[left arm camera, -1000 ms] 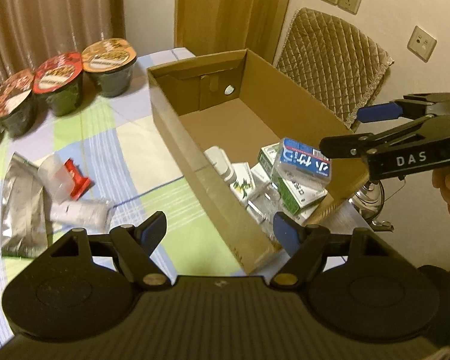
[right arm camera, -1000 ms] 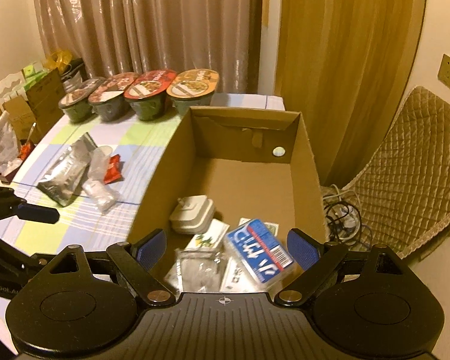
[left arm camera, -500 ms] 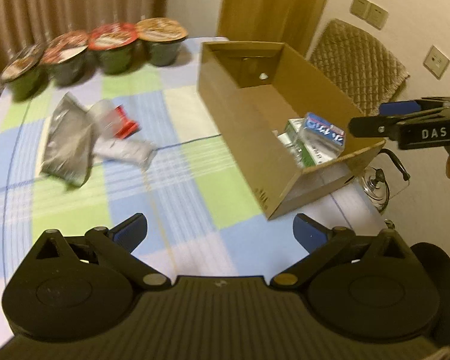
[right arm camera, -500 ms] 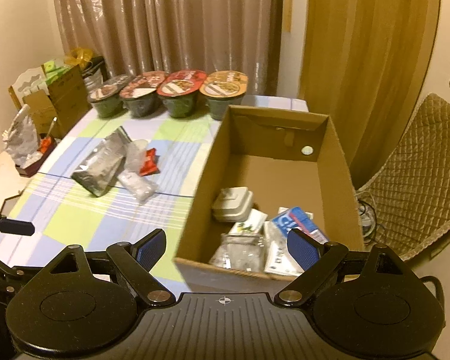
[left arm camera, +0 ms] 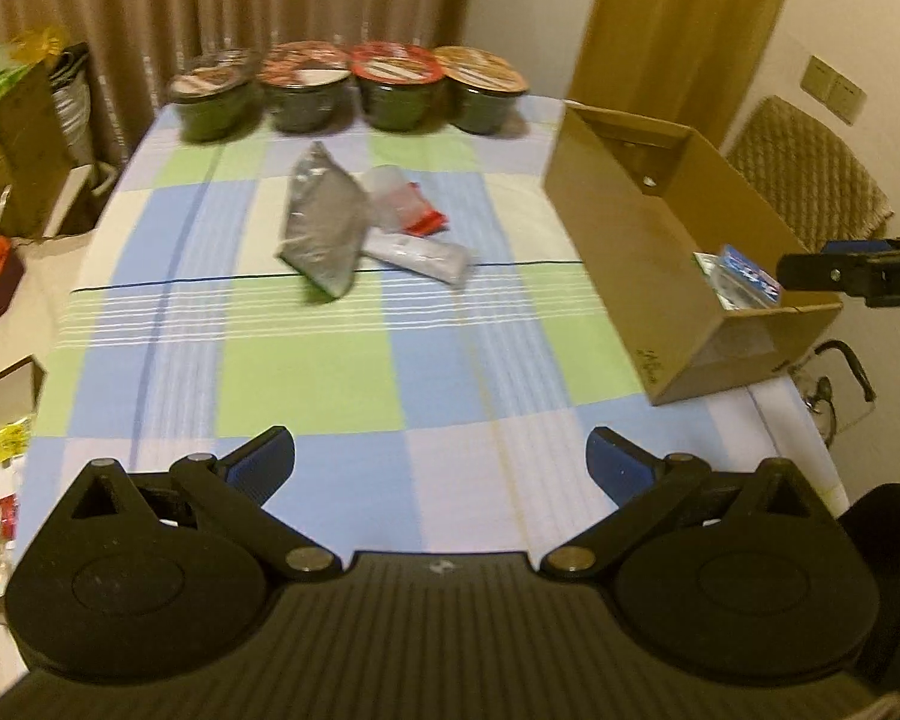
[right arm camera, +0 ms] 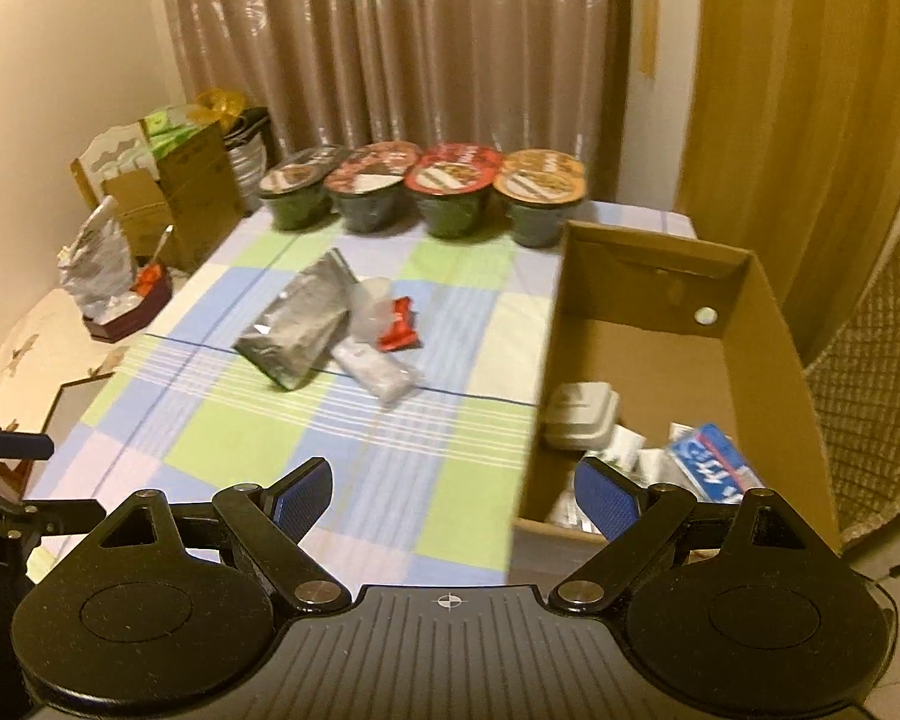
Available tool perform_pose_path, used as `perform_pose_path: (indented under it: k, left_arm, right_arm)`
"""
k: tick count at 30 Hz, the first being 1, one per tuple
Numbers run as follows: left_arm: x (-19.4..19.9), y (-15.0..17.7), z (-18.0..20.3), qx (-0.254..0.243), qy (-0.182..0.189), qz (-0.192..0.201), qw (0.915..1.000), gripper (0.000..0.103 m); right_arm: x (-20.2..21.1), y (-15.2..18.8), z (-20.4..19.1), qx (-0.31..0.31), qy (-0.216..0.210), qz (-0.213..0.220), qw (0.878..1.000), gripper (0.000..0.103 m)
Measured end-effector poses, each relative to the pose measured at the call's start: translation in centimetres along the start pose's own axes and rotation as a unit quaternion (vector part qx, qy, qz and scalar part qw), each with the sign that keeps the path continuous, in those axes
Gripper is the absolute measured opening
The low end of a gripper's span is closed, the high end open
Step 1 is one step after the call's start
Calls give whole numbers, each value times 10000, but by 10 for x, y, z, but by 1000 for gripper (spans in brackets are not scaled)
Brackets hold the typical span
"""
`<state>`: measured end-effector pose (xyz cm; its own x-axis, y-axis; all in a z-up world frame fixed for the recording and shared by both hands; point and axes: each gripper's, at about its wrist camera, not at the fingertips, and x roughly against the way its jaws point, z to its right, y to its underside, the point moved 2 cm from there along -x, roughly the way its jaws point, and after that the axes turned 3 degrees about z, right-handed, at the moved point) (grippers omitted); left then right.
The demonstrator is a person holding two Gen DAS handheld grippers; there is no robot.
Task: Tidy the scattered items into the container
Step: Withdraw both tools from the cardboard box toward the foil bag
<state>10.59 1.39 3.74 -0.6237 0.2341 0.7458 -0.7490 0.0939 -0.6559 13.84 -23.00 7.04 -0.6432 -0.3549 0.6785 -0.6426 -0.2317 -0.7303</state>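
Note:
A cardboard box point(left arm camera: 630, 252) point(right arm camera: 768, 312) stands at the table's right edge, holding a blue pack point(right arm camera: 711, 471), a white case point(right arm camera: 582, 417) and other small packs. On the checked cloth lie a silver pouch point(left arm camera: 324, 234) point(right arm camera: 300, 324), a clear packet point(left arm camera: 393, 201) point(right arm camera: 369, 309) over a red wrapper point(left arm camera: 426, 225) point(right arm camera: 399, 330), and a white packet point(left arm camera: 420, 252) point(right arm camera: 378, 375). My left gripper point(left arm camera: 441, 465) is open and empty over the near cloth, well short of the pile. My right gripper point(right arm camera: 453, 498) is open and empty by the box's near left corner.
Four lidded noodle bowls point(left arm camera: 396, 84) point(right arm camera: 450, 192) line the table's far edge before a curtain. A quilted chair point(left arm camera: 810, 174) stands right of the box. Boxes and bags point(right arm camera: 168, 180) crowd the floor at the left. The right gripper's finger point(left arm camera: 834, 270) juts in beside the box.
Both grippers have pulled back from the box and swung left toward the pile. The left jaws have widened. The blue pack, which hung in the right gripper's jaws over the box, now lies inside it.

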Motion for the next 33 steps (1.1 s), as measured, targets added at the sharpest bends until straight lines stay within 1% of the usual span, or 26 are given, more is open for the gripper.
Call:
perform_pose_path:
  k: [7, 15, 20, 25, 33]
  left_arm:
    - [13, -4, -25, -10, -183, 141, 9997, 102]
    - [4, -16, -43, -41, -232, 164, 9996, 102]
    - [-18, -25, -52, -73, -226, 84, 9997, 102]
    - [-50, -37, -61, -162, -213, 1, 9996, 102]
    - [-106, -68, -82, -262, -56, -39, 9996, 101]
  right_arm:
    - [-13, -7, -30, 191, -198, -39, 9996, 93]
    - [-44, -12, -43, 258, -322, -159, 9990, 93]
    - [-71, -16, -46, 286, -372, -249, 9986, 93]
    - [-104, -26, -47, 303, -426, -337, 9981, 93]
    - [-166, -47, -50, 618, -510, -492, 9956, 93]
